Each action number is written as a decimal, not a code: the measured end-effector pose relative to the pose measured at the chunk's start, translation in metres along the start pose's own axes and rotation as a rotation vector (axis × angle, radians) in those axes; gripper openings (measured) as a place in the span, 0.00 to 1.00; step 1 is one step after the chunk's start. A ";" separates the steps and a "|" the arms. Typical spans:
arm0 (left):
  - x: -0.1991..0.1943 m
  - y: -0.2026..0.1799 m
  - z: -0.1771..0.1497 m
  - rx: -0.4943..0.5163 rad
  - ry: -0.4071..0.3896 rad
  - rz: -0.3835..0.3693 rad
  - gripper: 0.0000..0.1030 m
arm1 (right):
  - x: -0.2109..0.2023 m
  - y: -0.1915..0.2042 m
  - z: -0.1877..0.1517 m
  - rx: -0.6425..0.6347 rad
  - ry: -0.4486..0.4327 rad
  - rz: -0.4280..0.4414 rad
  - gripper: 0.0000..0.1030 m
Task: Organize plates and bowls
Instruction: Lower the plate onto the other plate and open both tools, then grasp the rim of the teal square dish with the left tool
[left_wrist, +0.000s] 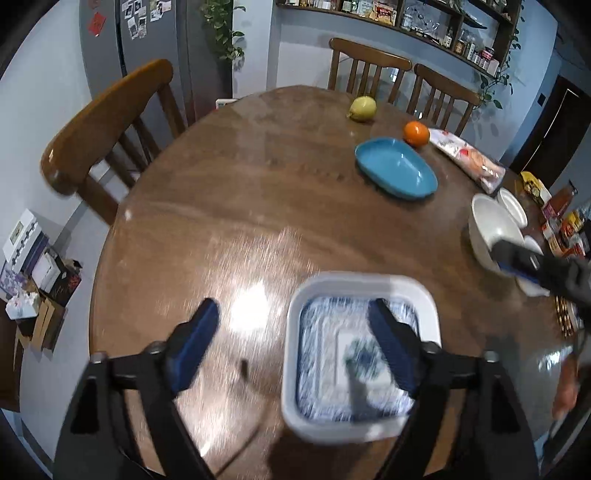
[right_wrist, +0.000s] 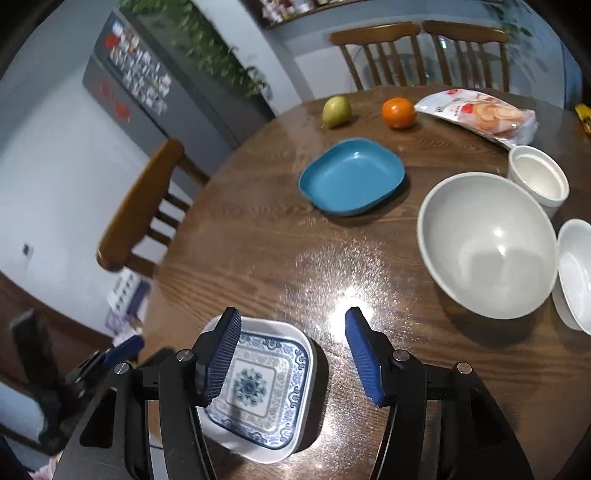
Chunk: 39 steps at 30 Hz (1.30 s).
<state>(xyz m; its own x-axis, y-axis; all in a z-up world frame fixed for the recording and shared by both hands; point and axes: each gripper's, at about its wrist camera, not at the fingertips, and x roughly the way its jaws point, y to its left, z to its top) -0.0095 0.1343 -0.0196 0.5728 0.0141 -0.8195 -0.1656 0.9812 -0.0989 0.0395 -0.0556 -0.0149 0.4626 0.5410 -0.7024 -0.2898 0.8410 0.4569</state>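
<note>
A square white plate with a blue pattern (left_wrist: 354, 354) lies on the round wooden table near its front edge; it also shows in the right wrist view (right_wrist: 266, 384). My left gripper (left_wrist: 291, 328) is open and empty above it, the right finger over the plate. My right gripper (right_wrist: 291, 339) is open and empty, its left finger over the plate. A blue plate (left_wrist: 395, 168) (right_wrist: 352, 177) lies mid-table. A large white bowl (right_wrist: 487, 243) (left_wrist: 491, 225), a small white bowl (right_wrist: 576, 273) and a white cup (right_wrist: 537, 177) stand at the right.
A pear (right_wrist: 336, 110), an orange (right_wrist: 399, 112) and a snack bag (right_wrist: 484, 114) lie at the far side. Wooden chairs (left_wrist: 107, 125) stand around the table (left_wrist: 236, 206). Packets (left_wrist: 565, 225) crowd the right edge.
</note>
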 end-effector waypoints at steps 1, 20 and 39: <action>0.002 -0.002 0.007 0.000 0.002 -0.003 0.95 | -0.003 -0.002 0.000 0.011 -0.008 0.002 0.60; 0.134 -0.092 0.129 0.065 0.115 0.026 0.94 | -0.048 -0.071 -0.022 0.146 -0.093 -0.160 0.63; 0.175 -0.098 0.128 0.143 0.204 -0.006 0.12 | -0.044 -0.084 -0.027 0.124 -0.067 -0.169 0.63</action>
<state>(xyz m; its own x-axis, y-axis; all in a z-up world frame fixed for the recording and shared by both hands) 0.2100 0.0652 -0.0808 0.3972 -0.0171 -0.9176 -0.0393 0.9986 -0.0356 0.0214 -0.1497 -0.0373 0.5519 0.3871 -0.7386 -0.1004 0.9101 0.4020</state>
